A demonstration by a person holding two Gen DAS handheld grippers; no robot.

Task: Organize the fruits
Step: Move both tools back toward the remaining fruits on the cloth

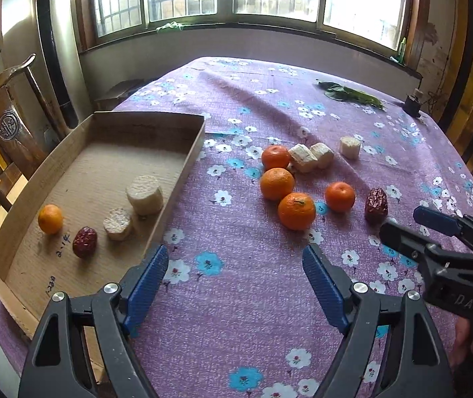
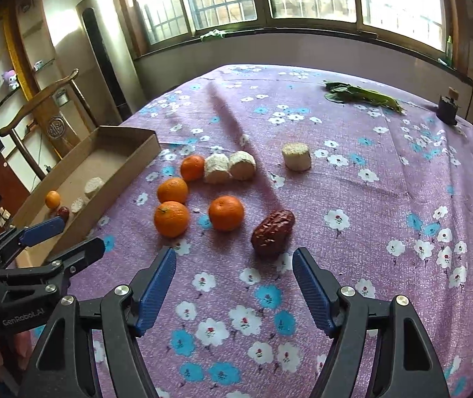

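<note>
A cardboard tray on the left holds a tangerine, a red date and two white cut pieces. On the purple cloth lie several tangerines, three white pieces and another red date. My left gripper is open over bare cloth, just right of the tray's near corner. My right gripper is open too, its fingertips a little short of the loose date. Each gripper shows in the other's view: the right gripper, the left gripper.
Green leaves and a small dark object lie at the table's far right. A wooden chair stands behind the tray, and windows run along the back wall. A person's hand shows at the right edge.
</note>
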